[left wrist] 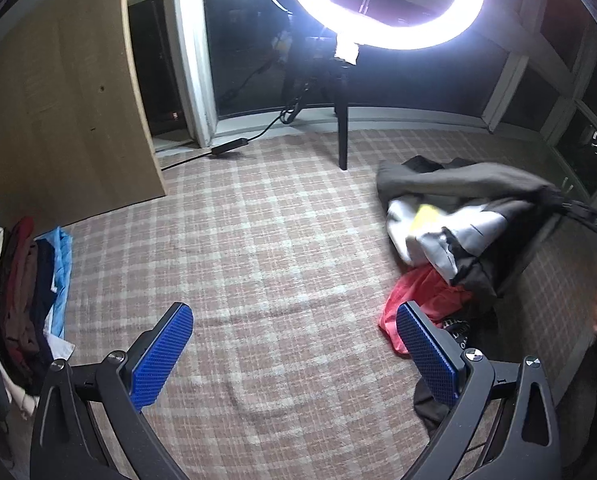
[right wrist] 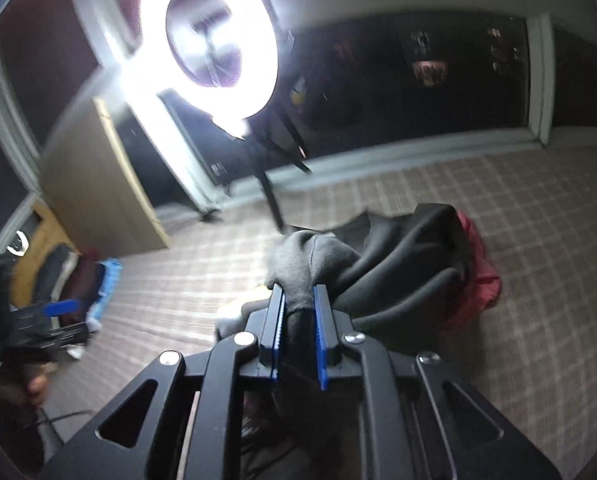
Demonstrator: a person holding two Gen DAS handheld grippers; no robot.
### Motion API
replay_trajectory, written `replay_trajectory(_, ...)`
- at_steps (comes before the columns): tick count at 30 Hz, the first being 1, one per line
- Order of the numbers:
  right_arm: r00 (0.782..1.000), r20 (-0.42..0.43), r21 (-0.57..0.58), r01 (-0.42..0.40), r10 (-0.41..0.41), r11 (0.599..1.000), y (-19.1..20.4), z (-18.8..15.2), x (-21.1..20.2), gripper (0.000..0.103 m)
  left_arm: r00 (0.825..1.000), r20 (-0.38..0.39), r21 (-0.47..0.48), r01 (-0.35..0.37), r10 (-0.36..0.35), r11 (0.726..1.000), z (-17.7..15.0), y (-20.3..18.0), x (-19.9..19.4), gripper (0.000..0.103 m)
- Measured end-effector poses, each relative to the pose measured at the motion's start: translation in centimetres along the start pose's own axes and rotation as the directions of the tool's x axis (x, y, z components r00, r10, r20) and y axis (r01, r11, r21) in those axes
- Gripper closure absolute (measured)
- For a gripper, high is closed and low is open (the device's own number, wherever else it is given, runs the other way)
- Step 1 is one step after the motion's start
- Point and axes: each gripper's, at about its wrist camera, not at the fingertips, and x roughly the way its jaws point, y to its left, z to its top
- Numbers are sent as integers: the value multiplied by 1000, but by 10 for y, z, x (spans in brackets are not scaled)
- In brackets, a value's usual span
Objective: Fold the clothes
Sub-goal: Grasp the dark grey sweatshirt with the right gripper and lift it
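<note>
While right gripper (right wrist: pixel 299 308) clamps grey garment (right wrist: pixel 298 268), left gripper (left wrist: pixel 294 344) gapes.

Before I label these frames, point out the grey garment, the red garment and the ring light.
grey garment (right wrist: pixel 294 268): right wrist view, bunched fold above the pads.
red garment (left wrist: pixel 422 292): left wrist view, middle of cloth.
ring light (left wrist: pixel 464 12): left wrist view, right side of ring.

Colours & patterns around the plaid carpet (left wrist: pixel 266 240)

Carpet was pink-beige w/ pale check. On it: grey garment (left wrist: pixel 458 184) over white-yellow cloth (left wrist: pixel 422 228), red cloth (left wrist: pixel 418 292) nearby. Far side of carpet: folded stack (left wrist: pixel 30 280) maroon, navy, lt blue. Gripper pads (left wrist: pixel 158 356) were blue.
</note>
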Motion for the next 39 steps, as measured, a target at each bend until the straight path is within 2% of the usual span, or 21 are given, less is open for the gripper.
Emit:
replay_trajectory(3,1000,19,22,13,-14,1000,-1,-24,-48,92,1000,-9,27,29,-29,999,0,-3,3,1)
replay_trajectory(5,997,1,72,76,-76,995,-14,-54,-77,92,998,-23,56,61,-60,997,0,-10,8,1)
replay_trajectory(6,986,-48,90,163,-159,982,-25,-72,-79,92,997,-32,73,75,-73,995,0,-15,12,1)
replay_trajectory(7,965,-99,104,253,-243,962,-36,-89,-80,92,996,-42,90,88,-84,992,1,-21,16,1)
replay_trajectory(9,894,-204,116,427,-399,897,-59,-124,-83,92,990,-72,136,130,-121,982,4,-40,29,1)
replay_trajectory(11,870,-249,137,467,-426,873,-70,-143,-79,91,980,-106,179,185,-168,966,10,-61,44,1)
replay_trajectory(12,876,-240,155,459,-418,875,-69,-144,-78,88,976,-114,199,205,-185,958,16,-73,52,1)
replay_trajectory(13,890,-219,168,437,-399,883,-67,-142,-75,75,973,-118,217,219,-197,951,23,-83,60,1)
replay_trajectory(14,909,-185,167,404,-374,899,-64,-137,-69,46,970,-122,236,233,-209,944,30,-94,68,1)
replay_trajectory(16,916,-150,149,393,-372,908,-66,-127,-52,19,968,-125,262,244,-218,934,46,-111,85,1)
replay_trajectory(22,917,-140,117,390,-373,913,-108,-95,8,19,971,-142,255,222,-191,941,105,-134,149,1)
replay_trajectory(25,938,-192,195,326,-290,925,-144,-84,34,19,932,-263,187,304,-250,934,118,-140,198,1)
replay_trajectory(27,952,-241,262,253,-191,931,-158,-85,50,19,877,-361,143,386,-315,911,114,-155,227,1)
replay_trajectory(28,958,-254,289,206,-132,935,-161,-87,56,19,867,-382,152,400,-320,904,110,-163,234,2)
replay_trajectory(29,959,-263,287,186,-109,940,-160,-91,61,19,863,-394,169,407,-317,898,106,-170,239,5)
replay_trajectory(31,948,-281,244,223,-151,944,-153,-99,63,19,849,-403,188,443,-342,877,99,-181,242,43)
replay_trajectory(32,951,-274,241,215,-146,947,-151,-102,60,27,836,-394,185,480,-383,857,97,-184,237,78)
replay_trajectory(33,954,-266,239,204,-138,949,-149,-105,58,41,829,-382,182,500,-408,847,96,-185,232,94)
replay_trajectory(34,961,-256,257,175,-108,950,-148,-107,54,86,837,-363,197,499,-410,844,95,-186,222,94)
replay_trajectory(35,966,-246,276,144,-75,950,-148,-108,50,100,843,-345,218,500,-413,838,94,-187,212,96)
replay_trajectory(39,986,-157,286,95,-52,954,-131,-98,20,100,842,-269,245,530,-468,812,95,-180,154,98)
